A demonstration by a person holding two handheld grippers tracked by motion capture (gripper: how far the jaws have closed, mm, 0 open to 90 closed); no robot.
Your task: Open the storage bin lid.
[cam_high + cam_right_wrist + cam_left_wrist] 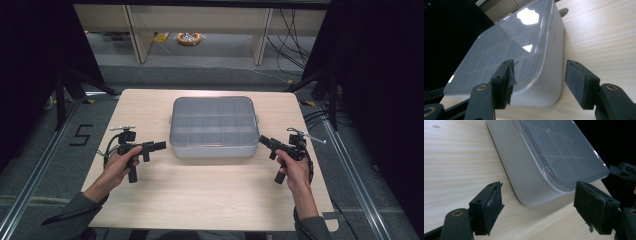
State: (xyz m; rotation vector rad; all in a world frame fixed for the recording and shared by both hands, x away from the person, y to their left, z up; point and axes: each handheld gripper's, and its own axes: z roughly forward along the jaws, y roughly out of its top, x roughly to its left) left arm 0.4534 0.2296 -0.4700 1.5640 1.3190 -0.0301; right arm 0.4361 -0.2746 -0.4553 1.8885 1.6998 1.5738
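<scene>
A grey box (214, 127) with a clear lid (214, 120) sits between the left tongs (161, 145) and right tongs (262, 139), both gaping apart and empty. It looks rigid, smooth, probably light; the lid's overhanging corners offer grip.

The table (210, 195) has a light wooden top with rounded corners, and its grain runs along the long side. On it lies one thing, a grey rectangular box (214, 147) with a clear lid (214, 120). Through the lid a grid of small compartments is visible. The box stands flat in the middle of the far half of the table. A small tab sticks out at each short side of the box. The near half of the table is bare wood.
</scene>
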